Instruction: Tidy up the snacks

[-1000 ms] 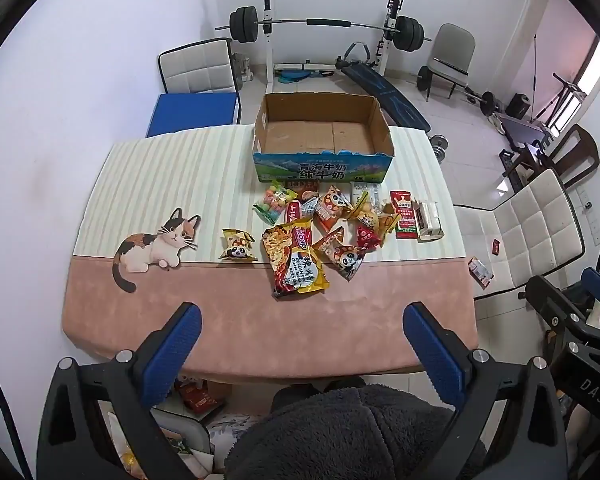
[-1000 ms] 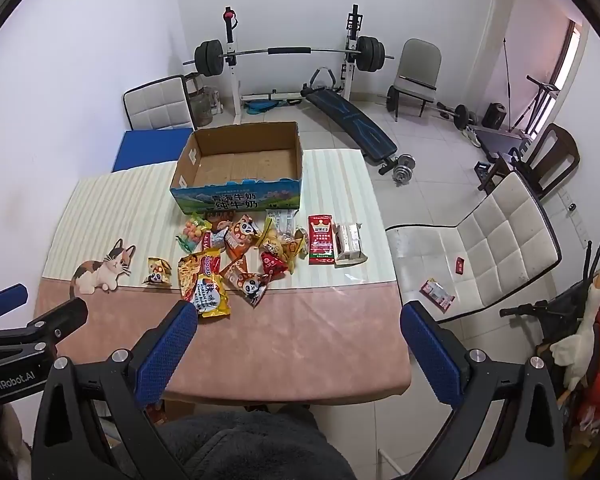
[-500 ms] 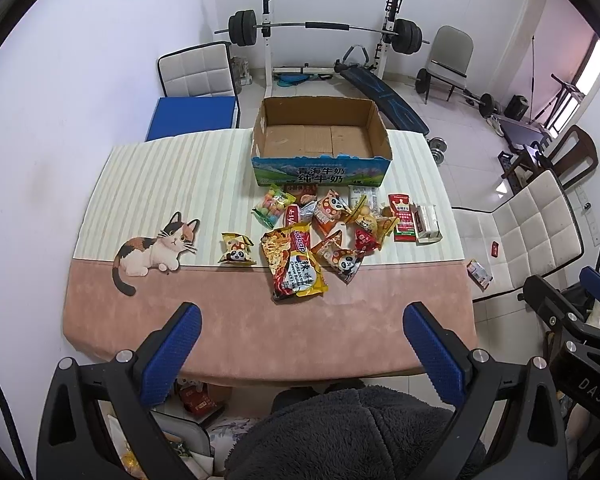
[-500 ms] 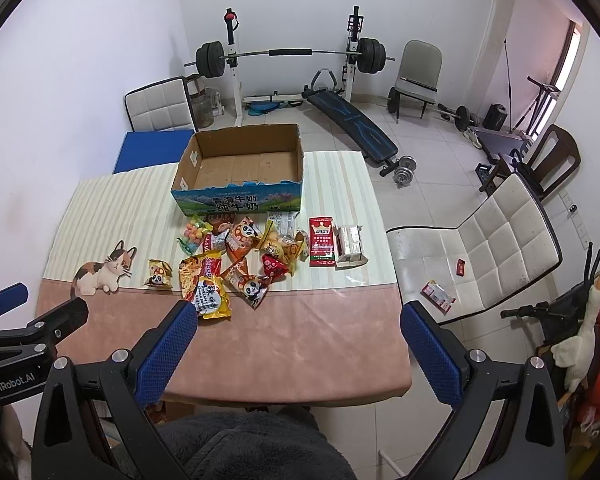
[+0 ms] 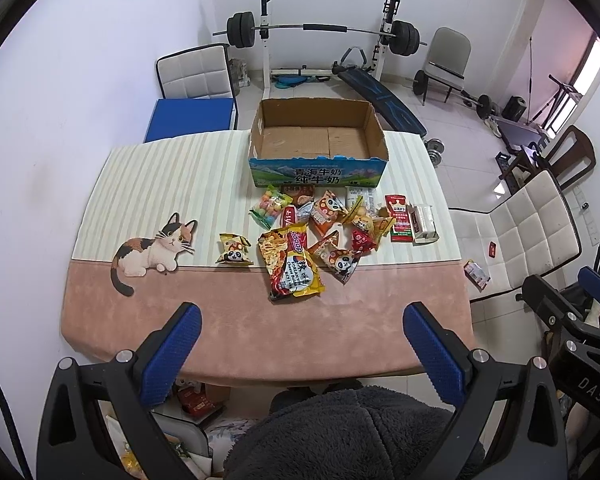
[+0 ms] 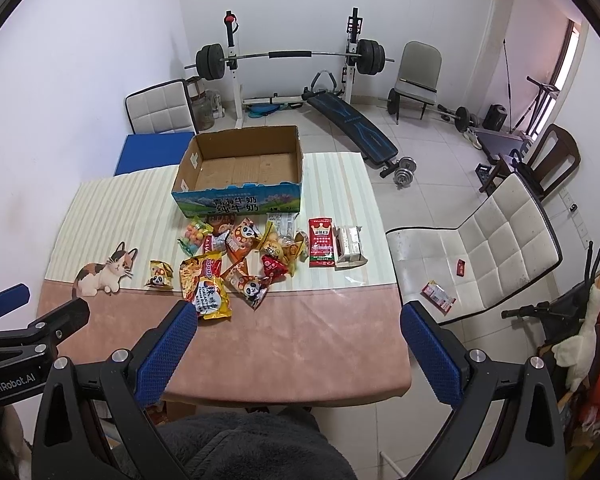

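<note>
Well above the near edge of the tabletop (image 5: 260, 340), the left gripper (image 5: 302, 344) hangs with its blue fingers spread wide and nothing between them; the right gripper (image 6: 299, 344) is just the same, spread and empty, off toward the right side. Both are well apart from the snacks (image 5: 332, 232), which lie in a loose heap near the middle of the tabletop, just in front of the cardboard box (image 5: 318, 140). That box sits open and bare inside at the far edge. One small panda packet (image 5: 233, 249) lies alone left of the heap, beside the printed cat (image 5: 154, 250), and a white carton (image 5: 423, 223) marks the heap's right end
</note>
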Motion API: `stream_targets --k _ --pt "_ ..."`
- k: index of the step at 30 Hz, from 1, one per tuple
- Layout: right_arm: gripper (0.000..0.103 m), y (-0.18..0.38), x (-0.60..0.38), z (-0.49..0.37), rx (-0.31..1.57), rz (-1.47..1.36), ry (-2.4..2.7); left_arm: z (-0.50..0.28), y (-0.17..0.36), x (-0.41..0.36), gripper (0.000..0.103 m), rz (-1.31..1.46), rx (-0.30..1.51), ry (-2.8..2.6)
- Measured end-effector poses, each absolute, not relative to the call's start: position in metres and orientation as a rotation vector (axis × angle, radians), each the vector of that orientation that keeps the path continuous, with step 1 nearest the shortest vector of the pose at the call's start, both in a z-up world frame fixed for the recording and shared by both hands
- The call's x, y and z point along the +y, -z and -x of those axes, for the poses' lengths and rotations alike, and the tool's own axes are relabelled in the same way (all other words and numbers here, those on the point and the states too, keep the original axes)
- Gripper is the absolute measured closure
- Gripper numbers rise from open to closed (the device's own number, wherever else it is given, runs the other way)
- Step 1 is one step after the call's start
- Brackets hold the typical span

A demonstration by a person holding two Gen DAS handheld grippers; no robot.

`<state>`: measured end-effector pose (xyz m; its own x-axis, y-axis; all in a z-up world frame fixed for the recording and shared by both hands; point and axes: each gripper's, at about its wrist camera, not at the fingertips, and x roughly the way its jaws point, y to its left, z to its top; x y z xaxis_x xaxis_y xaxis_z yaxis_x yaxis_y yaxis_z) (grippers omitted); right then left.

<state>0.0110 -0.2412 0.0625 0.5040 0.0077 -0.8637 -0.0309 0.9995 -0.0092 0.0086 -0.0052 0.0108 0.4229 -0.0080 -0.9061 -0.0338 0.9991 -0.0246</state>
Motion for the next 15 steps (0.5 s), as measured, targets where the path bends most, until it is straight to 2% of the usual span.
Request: stream_targets --k 15 --pt "0.000 -0.0649 -0.2398 -0.0110 1.042 0.026 -0.025 -0.0054 -0.0173 -0.0088 0.000 0.043 1.125 -0.014"
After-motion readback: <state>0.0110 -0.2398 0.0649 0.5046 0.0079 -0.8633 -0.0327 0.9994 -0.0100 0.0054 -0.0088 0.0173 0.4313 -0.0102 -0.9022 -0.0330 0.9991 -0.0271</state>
